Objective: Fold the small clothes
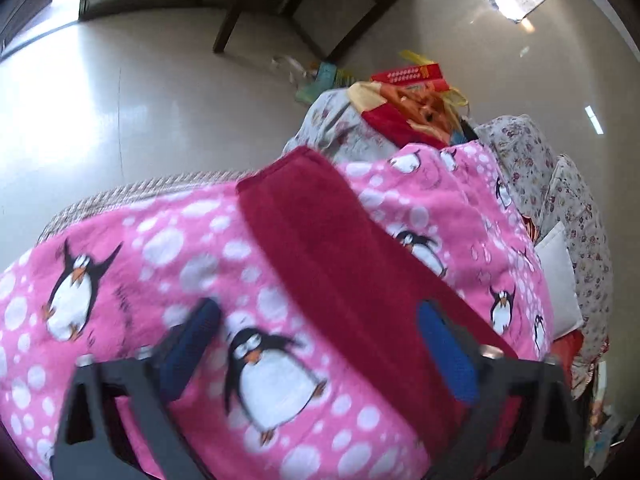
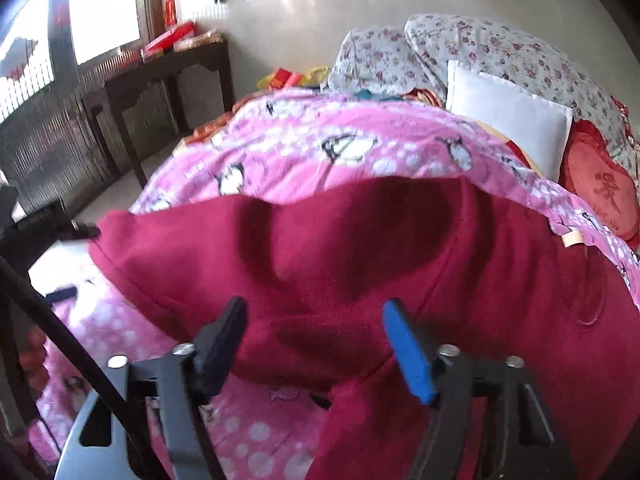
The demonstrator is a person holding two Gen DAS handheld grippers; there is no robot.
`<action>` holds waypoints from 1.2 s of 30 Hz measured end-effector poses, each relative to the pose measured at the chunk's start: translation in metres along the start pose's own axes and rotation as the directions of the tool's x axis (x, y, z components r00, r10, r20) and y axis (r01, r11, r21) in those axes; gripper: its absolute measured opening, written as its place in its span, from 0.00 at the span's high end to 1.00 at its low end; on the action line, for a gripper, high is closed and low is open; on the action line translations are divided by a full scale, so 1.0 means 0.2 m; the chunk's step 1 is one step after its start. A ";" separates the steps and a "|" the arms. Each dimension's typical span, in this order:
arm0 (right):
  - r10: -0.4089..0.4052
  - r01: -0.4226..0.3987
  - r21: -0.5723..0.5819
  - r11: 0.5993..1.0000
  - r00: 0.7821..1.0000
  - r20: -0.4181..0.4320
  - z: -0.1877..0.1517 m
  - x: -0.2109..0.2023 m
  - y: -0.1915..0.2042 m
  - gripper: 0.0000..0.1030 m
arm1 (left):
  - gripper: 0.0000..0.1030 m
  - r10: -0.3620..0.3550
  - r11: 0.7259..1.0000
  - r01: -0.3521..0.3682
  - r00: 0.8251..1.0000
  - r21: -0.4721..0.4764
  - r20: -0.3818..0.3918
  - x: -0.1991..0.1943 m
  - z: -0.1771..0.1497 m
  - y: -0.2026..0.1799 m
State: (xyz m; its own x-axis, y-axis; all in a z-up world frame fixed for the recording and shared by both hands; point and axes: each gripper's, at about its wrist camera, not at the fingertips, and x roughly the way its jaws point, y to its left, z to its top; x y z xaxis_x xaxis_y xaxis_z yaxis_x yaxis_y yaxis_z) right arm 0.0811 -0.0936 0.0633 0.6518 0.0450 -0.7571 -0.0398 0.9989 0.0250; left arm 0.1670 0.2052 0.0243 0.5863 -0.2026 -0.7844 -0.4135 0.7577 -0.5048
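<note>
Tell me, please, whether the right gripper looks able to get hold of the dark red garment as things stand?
Probably yes. The right gripper has its jaws open, and the dark red garment lies directly ahead on the pink penguin blanket, with nothing between them.

Daylight from windows, glare on floor. Motion blur on my blanket, esp. nearby. Fisheye bends edges, corners black.
</note>
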 end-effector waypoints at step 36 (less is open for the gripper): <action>-0.325 0.325 0.372 0.869 0.943 -0.065 -0.57 -0.79 -1.55 0.15 | 0.53 -0.288 0.396 0.514 0.856 0.761 -0.429 -0.33 -1.72 -1.56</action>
State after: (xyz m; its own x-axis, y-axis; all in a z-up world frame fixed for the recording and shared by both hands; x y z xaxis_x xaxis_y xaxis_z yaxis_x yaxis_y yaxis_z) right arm -0.0962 -0.4118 0.1005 0.5788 -0.2831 -0.7647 0.4593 0.8881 0.0188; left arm 0.0177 -0.2314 0.1087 0.3220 -0.6576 -0.6811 0.6675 0.6678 -0.3292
